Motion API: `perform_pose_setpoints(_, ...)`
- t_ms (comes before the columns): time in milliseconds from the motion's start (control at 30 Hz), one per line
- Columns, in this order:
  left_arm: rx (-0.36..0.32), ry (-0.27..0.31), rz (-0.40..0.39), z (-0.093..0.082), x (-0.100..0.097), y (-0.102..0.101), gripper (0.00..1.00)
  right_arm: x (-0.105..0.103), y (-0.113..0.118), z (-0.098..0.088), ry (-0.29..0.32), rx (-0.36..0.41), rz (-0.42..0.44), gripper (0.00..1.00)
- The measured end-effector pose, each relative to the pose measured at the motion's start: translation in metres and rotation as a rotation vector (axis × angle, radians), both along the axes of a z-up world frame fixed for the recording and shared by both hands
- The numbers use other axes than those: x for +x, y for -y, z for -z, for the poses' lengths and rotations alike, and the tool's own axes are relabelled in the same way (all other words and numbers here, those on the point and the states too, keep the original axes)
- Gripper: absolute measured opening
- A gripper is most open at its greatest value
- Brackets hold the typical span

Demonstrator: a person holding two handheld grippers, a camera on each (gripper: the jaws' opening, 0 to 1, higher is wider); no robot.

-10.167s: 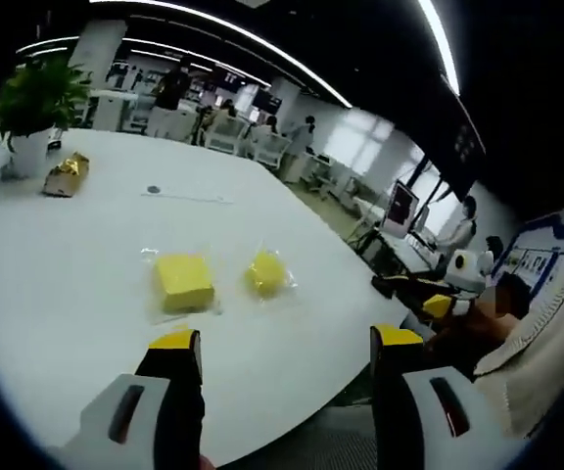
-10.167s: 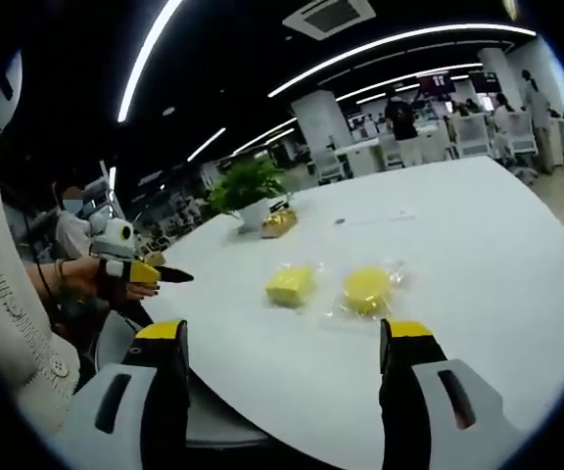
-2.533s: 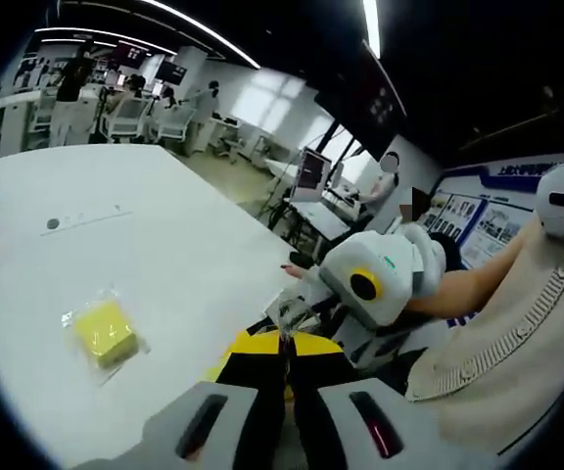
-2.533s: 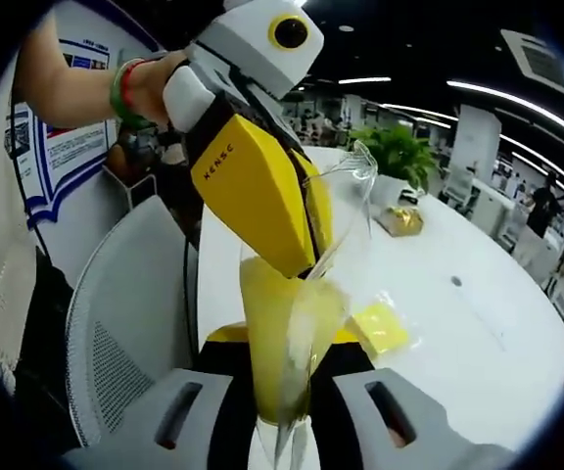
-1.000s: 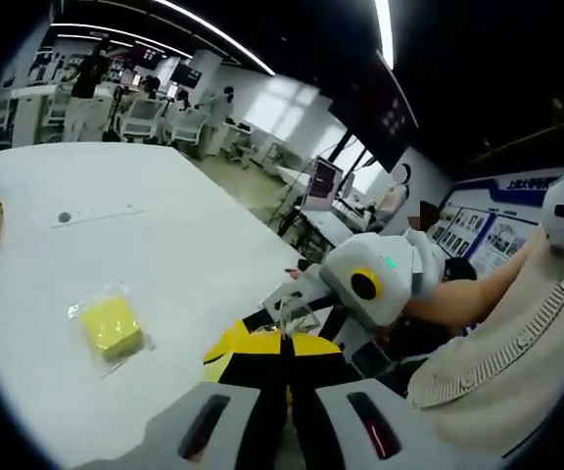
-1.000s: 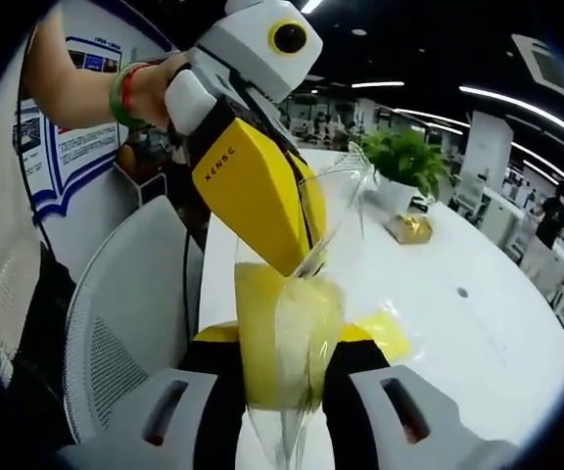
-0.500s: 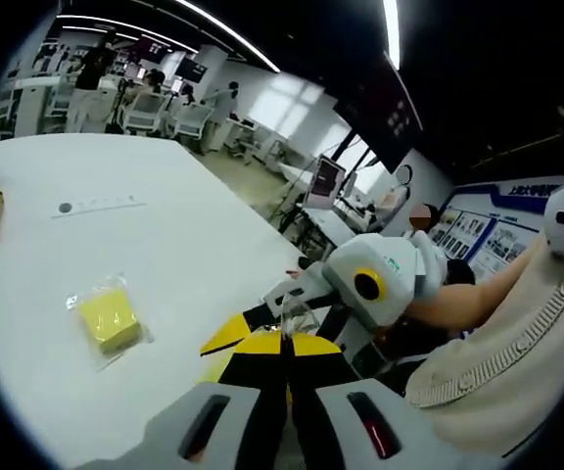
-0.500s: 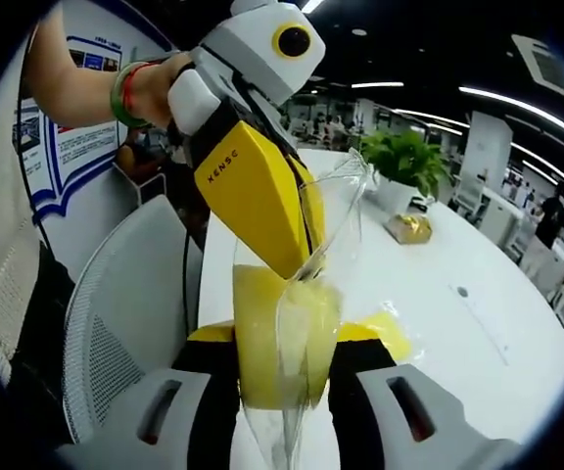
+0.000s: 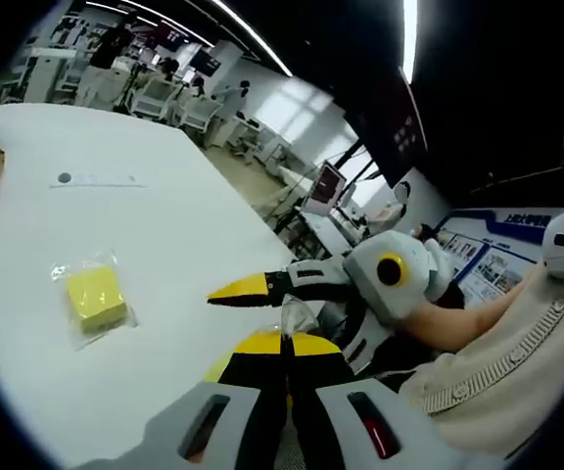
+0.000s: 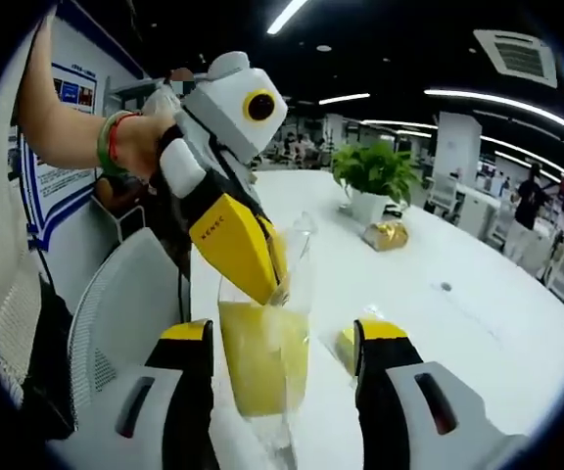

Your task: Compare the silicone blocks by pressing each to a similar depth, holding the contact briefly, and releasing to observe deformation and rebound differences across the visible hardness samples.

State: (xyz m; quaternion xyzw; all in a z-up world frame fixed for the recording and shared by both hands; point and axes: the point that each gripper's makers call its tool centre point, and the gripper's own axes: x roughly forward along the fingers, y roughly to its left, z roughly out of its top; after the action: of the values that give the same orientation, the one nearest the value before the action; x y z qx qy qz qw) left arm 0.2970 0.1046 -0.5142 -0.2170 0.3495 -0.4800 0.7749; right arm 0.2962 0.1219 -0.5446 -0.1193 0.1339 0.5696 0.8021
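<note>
Right gripper view shows your left gripper (image 10: 280, 284) pinching the top of the clear bag (image 10: 267, 338) so the yellow block (image 10: 262, 367) hangs long-way down. Your right gripper (image 10: 282, 343) is spread wide around it, not touching. The block looks soft and light; the bag looks slippery, so squeeze the block's flat sides. Another block (image 9: 94, 298) lies on the table (image 9: 164, 225).

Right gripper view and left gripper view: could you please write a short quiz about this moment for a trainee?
1. True or false: the right gripper has its jaws open, one on each side of the hanging bagged yellow block.
2. What pinches the top of that bag? A: the left gripper. B: a bare hand. C: a plant.
3. Fill in: the second bagged block lies on the white ___.
Key: 1 true; 2 A; 3 table.
</note>
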Motion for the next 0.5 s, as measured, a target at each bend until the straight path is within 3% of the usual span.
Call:
perform_pose_setpoints(133,-0.044,-0.034,-0.035,0.003,0.005,0.002,0.00,0.001,0.028,-0.007,-0.005,0.045,0.110,0.62)
perform_pose_setpoints(267,-0.067,-0.054,-0.060,0.010,0.011,0.006,0.00,0.003,0.065,-0.016,-0.006,0.121,0.256,0.76)
perform_pose_setpoints(400,-0.070,-0.070,-0.070,0.019,0.023,0.016,0.00,0.002,0.102,-0.014,-0.044,0.168,0.401,0.84)
perform_pose_setpoints(500,-0.066,-0.067,-0.069,0.024,0.034,0.028,0.00,-0.002,0.141,-0.003,-0.075,0.195,0.529,0.84)
